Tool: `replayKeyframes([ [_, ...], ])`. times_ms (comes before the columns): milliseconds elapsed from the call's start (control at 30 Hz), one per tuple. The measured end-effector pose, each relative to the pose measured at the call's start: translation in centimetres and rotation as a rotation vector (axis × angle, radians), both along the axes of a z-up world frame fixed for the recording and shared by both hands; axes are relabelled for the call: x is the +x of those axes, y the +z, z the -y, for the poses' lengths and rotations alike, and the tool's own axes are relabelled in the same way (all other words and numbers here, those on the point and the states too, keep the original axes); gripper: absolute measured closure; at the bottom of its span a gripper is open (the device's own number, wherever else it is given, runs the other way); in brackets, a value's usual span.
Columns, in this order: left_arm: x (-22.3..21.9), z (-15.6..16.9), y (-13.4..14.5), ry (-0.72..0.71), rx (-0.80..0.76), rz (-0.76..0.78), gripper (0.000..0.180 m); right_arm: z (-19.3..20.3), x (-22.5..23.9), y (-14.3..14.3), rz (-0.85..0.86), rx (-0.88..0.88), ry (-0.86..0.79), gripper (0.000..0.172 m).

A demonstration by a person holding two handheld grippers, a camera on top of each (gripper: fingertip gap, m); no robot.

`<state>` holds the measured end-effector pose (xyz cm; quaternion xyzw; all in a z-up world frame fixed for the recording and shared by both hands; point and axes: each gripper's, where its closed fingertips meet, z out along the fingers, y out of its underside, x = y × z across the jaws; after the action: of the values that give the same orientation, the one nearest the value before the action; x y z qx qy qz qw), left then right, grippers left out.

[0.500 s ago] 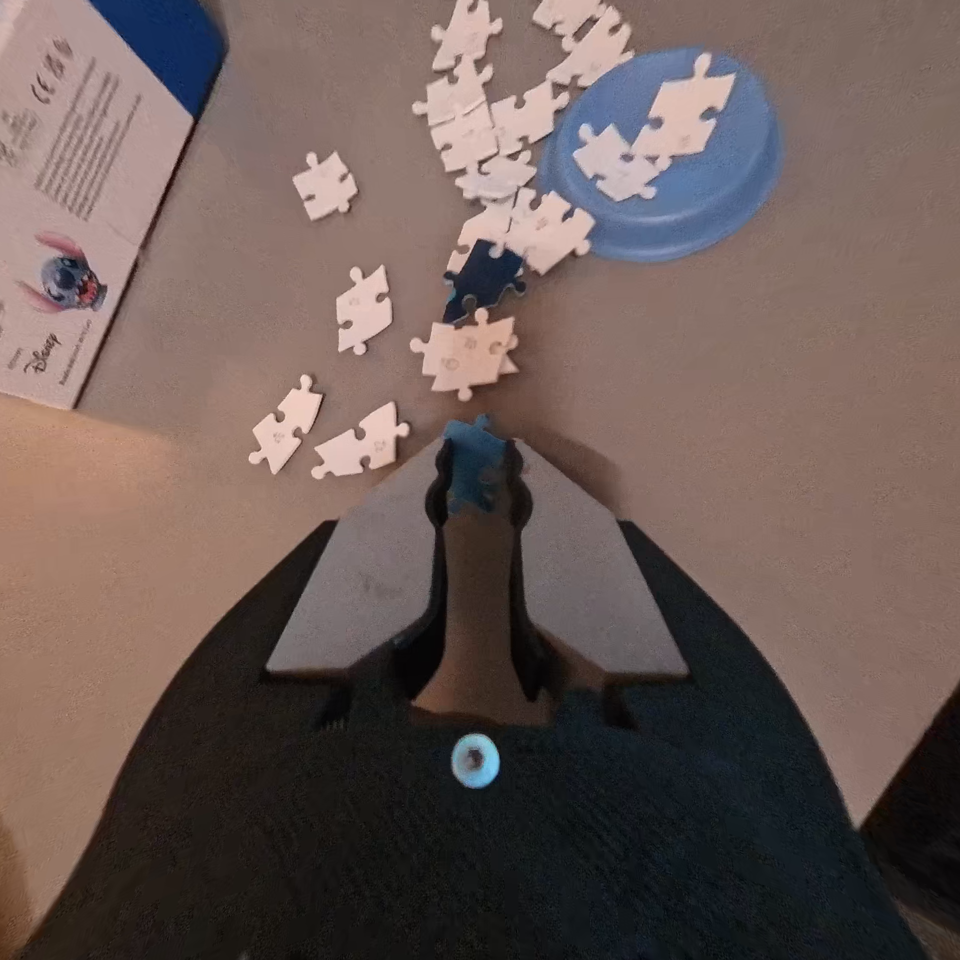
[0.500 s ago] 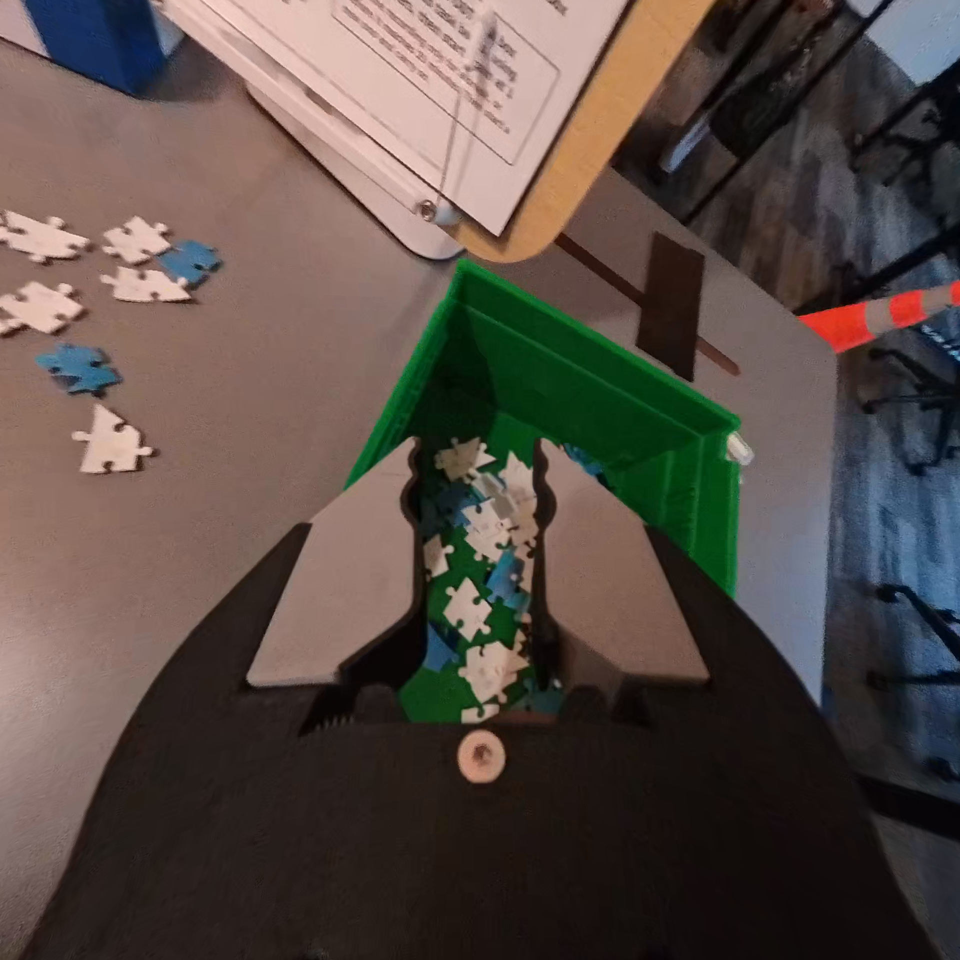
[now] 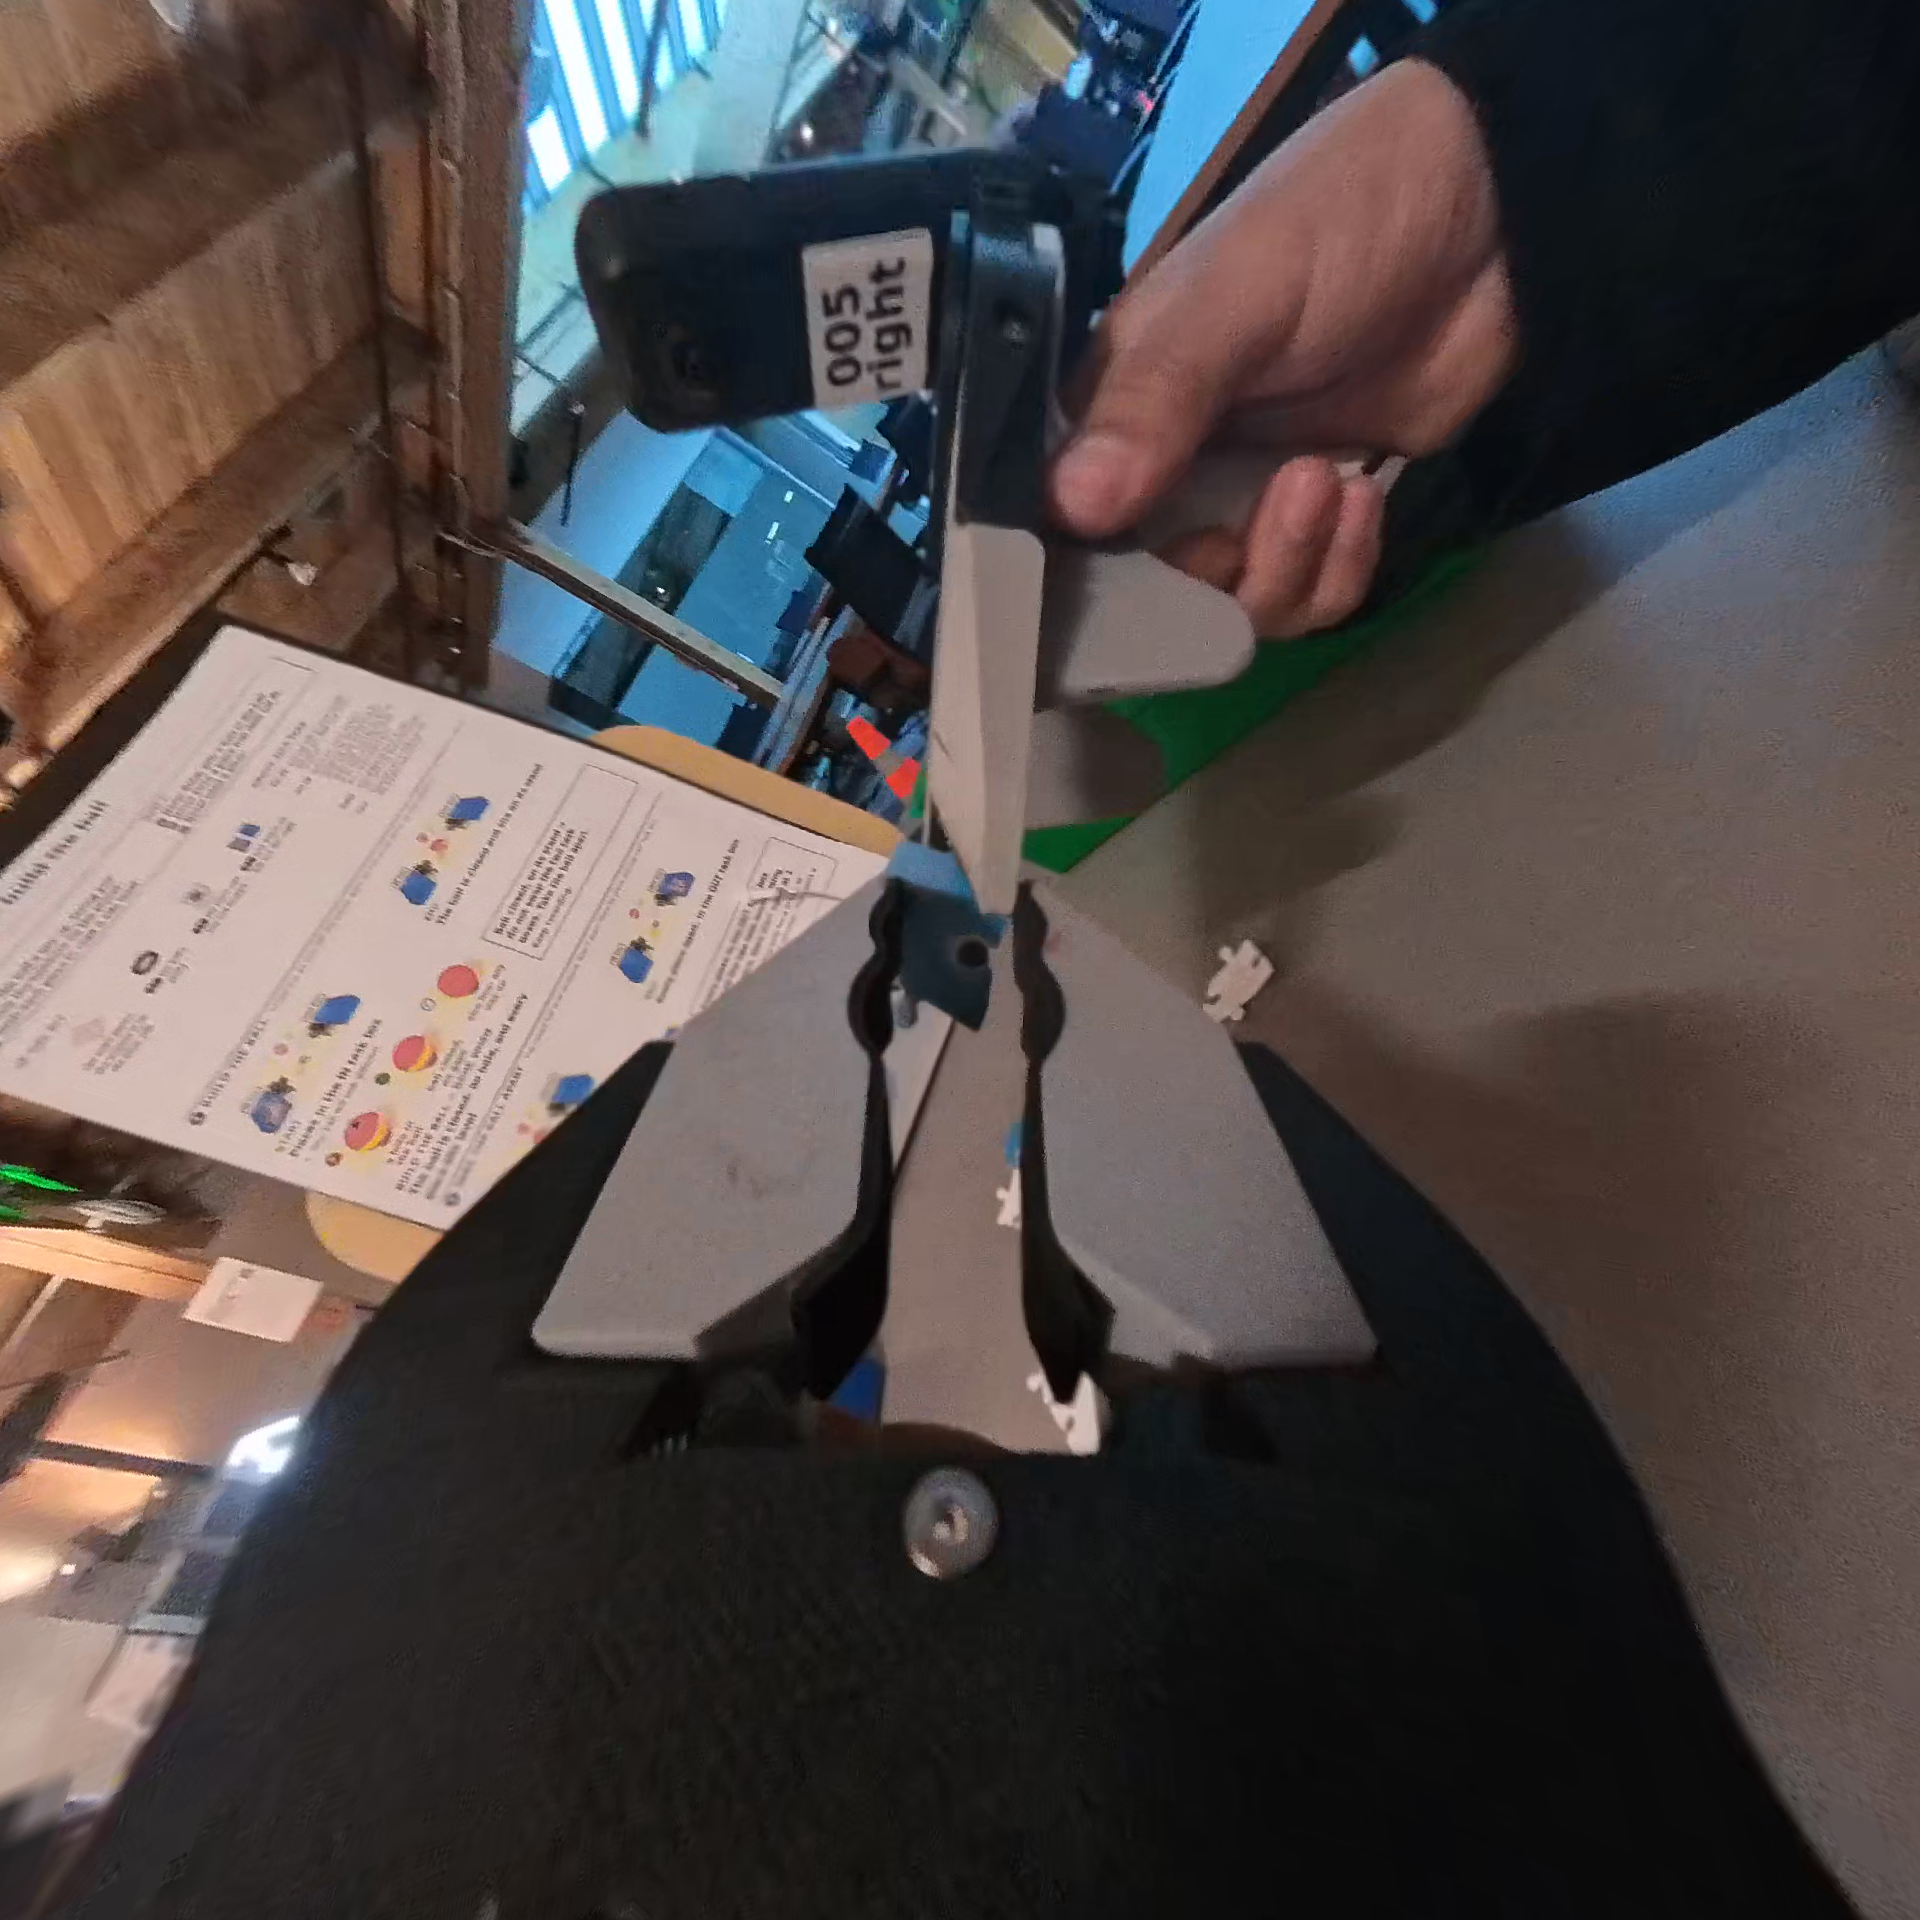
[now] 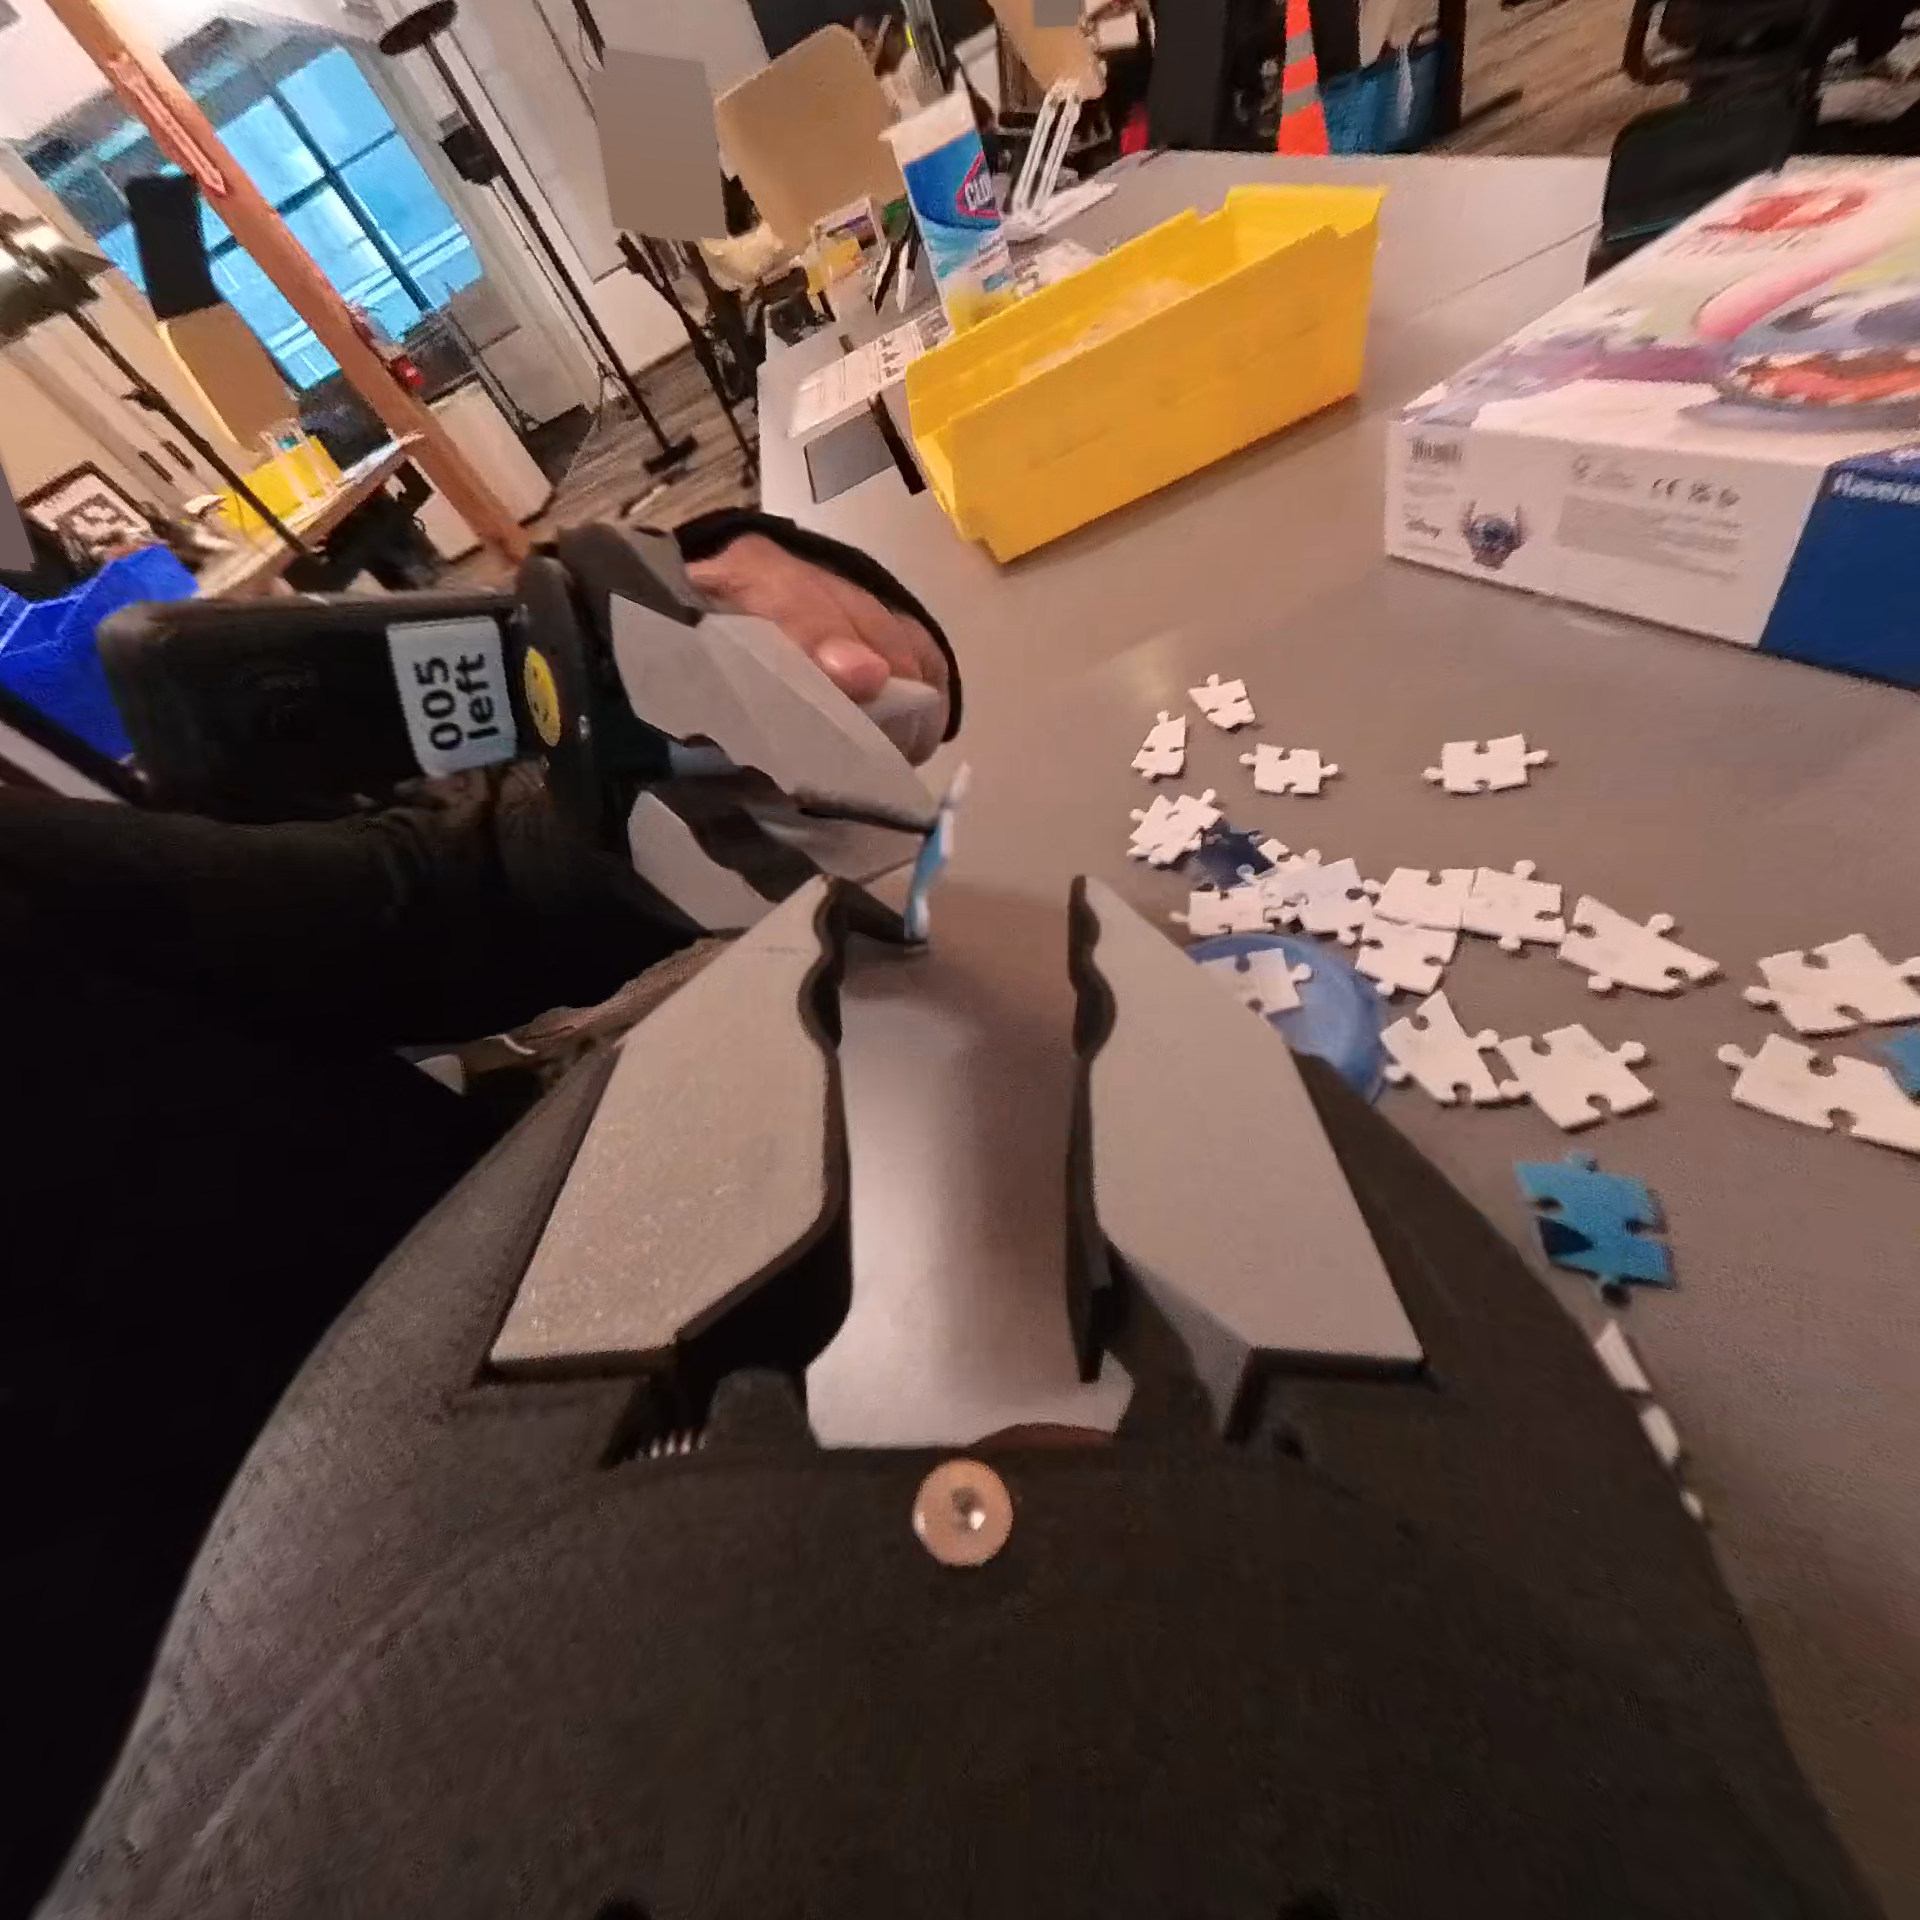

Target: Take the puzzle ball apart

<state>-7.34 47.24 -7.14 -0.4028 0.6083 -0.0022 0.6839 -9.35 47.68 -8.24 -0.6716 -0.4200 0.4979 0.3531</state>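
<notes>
I see a blue puzzle piece (image 3: 940, 940) pinched between the fingertips of my left gripper (image 3: 951, 935), both pads pressing on it, and it is lifted clear above the grey table (image 4: 1195, 623). In the right wrist view the same piece (image 4: 928, 862) stands on edge at the left gripper's (image 4: 920, 821) tips, just beyond my right gripper (image 4: 951, 920), whose fingers are spread apart with only bare table showing between them. The piece sits close to the tip of the right gripper's left finger; I cannot tell whether they touch. In the left wrist view the right gripper (image 3: 997, 873) hangs tips down, right at the held piece, with a hand (image 3: 1278, 343) around its handle.

To the right on the table lie scattered white puzzle pieces (image 4: 1455, 914), a loose blue one (image 4: 1595, 1221) nearer, and a blue lid (image 4: 1309, 992) behind my right finger. Farther off are a yellow bin (image 4: 1132, 405) and a puzzle box (image 4: 1683, 447). A green bin (image 3: 1226, 717) and a printed sheet (image 3: 364, 914) show in the left wrist view.
</notes>
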Motion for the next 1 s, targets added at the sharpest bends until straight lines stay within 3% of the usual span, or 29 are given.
replayKeyframes([
  [33, 0.3, -0.1, -0.2, 0.009, 0.031, -0.018, 0.162, -0.1, 0.1, -0.2, -0.005, -0.008, -0.005, 0.132],
  [100, 0.8, -0.4, -0.9, 0.031, 0.066, -0.053, 0.164, -0.3, 0.4, -0.3, -0.023, 0.017, -0.010, 0.172],
  [167, 1.1, -0.7, -1.3, 0.038, 0.081, -0.048, 0.164, -1.1, 1.3, -0.2, -0.012, 0.030, -0.052, 0.172],
  [200, 0.8, -1.3, -1.6, 0.062, 0.032, -0.041, 0.156, -2.1, 2.5, -0.1, 0.015, 0.063, -0.110, 0.172],
  [233, 0.2, -2.3, -1.8, 0.099, -0.033, -0.029, 0.140, -3.8, 4.5, 0.3, 0.066, 0.131, -0.217, 0.172],
  [333, -3.7, -6.0, -3.6, 0.231, -0.336, 0.014, 0.135, -11.6, 16.4, 1.9, 0.386, 0.452, -0.771, 0.172],
  [367, -5.3, -7.5, -5.0, 0.298, -0.468, 0.011, 0.131, -12.9, 19.8, 1.6, 0.504, 0.471, -0.874, 0.172],
  [400, -6.6, -8.6, -6.9, 0.345, -0.619, -0.014, 0.121, -13.6, 21.9, 0.6, 0.613, 0.420, -0.911, 0.170],
  [467, -8.5, -10.1, -9.9, 0.407, -0.850, -0.044, 0.124, -14.3, 23.3, -0.1, 0.726, 0.364, -0.944, 0.124],
  [533, -9.3, -11.6, -12.0, 0.440, -0.966, -0.068, 0.128, -14.0, 19.5, 0.8, 0.651, 0.455, -0.863, 0.131],
  [600, -9.6, -13.2, -13.7, 0.482, -1.022, -0.090, 0.128, -12.8, 13.4, 0.2, 0.553, 0.470, -0.675, 0.135],
  [700, -9.2, -14.3, -16.2, 0.509, -1.095, -0.158, 0.127, -13.0, 7.2, -3.2, 0.573, 0.417, -0.482, 0.130],
  [800, -7.8, -14.6, -16.4, 0.457, -1.176, -0.129, 0.145, -13.7, 2.3, -6.7, 0.551, 0.336, -0.319, 0.129],
  [867, -7.4, -14.8, -16.4, 0.420, -1.151, -0.157, 0.175, -14.3, 0.3, -9.1, 0.568, 0.244, -0.273, 0.129],
  [1000, -6.6, -15.0, -16.4, 0.358, -1.070, -0.166, 0.180, -16.8, -0.3, -11.6, 0.655, 0.273, -0.323, 0.137],
])
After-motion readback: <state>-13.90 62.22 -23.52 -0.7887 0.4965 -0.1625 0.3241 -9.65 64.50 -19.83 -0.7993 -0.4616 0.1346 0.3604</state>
